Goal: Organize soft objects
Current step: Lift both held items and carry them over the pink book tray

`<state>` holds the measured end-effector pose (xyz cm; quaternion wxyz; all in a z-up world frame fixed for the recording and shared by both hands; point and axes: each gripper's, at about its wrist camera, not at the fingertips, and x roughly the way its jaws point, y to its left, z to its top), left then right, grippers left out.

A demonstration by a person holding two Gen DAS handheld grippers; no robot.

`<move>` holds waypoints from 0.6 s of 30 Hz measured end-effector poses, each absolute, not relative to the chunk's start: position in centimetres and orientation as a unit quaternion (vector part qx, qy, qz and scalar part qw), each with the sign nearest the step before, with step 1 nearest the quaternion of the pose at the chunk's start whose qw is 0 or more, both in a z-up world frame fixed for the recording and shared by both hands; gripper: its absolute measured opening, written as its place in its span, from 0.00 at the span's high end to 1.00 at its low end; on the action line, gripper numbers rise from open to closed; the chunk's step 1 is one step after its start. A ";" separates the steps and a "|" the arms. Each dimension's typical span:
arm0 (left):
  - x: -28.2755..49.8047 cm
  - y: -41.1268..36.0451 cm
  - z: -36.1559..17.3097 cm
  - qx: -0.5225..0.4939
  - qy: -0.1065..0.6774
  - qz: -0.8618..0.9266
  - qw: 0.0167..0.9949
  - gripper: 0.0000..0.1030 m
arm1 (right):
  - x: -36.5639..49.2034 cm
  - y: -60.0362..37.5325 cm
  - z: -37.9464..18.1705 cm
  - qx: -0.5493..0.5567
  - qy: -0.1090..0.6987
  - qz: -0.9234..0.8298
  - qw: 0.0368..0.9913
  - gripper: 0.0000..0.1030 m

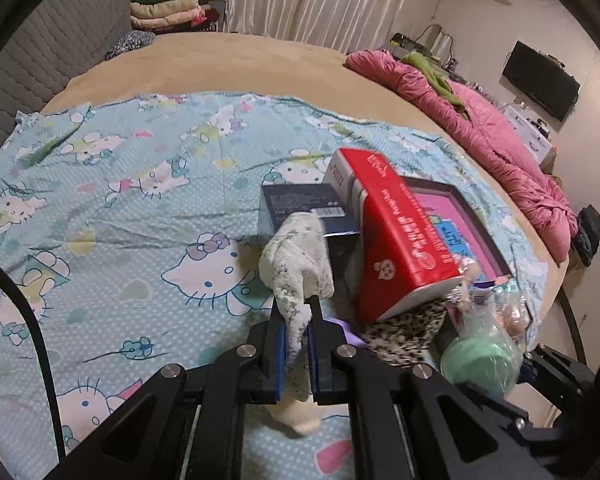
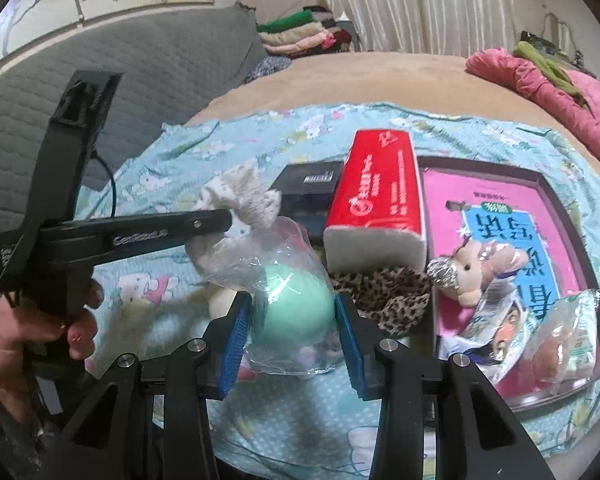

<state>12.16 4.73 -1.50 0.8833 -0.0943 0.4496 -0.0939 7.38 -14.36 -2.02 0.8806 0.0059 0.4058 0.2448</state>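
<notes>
1. Closest in, the left hand-held gripper (image 1: 296,322) is clenched on a floppy white floral cloth (image 1: 300,256), which sticks up past the fingertips and hangs out below them too. It looks lifted a bit above the Hello Kitty sheet (image 1: 120,208) covering the bed.
2. The right hand-held gripper (image 2: 290,316) has its blue pads (image 2: 234,340) on either side of a mint green ball (image 2: 294,308) wrapped in a clear plastic bag (image 2: 276,240). The pads look snug against it, so probably grasping.
3. Just behind sits a leopard-print fabric (image 2: 384,292), and to its right a small plush pig (image 2: 480,272) lies on the pink book (image 2: 500,216) among snack packets (image 2: 560,332).
4. Further back, the red tissue pack (image 2: 376,200) leans beside a dark box (image 2: 308,184).
5. Tip for this step: the cloth is limp, so keep the pinch firm and carry it clear of the tissue pack. Squeeze the ball gently, since the bag looks slippery, and set the soft things together away from the boxes.
</notes>
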 end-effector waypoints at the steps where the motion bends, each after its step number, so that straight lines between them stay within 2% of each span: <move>1: 12.0 4.6 -1.2 -0.093 0.447 -0.095 0.885 0.91 | 7.3 -14.5 -1.8 0.007 0.403 0.244 0.882 0.57; 18: 9.3 0.2 4.3 -0.063 0.408 -0.129 0.902 0.91 | 6.3 -18.7 1.7 0.047 0.359 0.224 0.905 0.57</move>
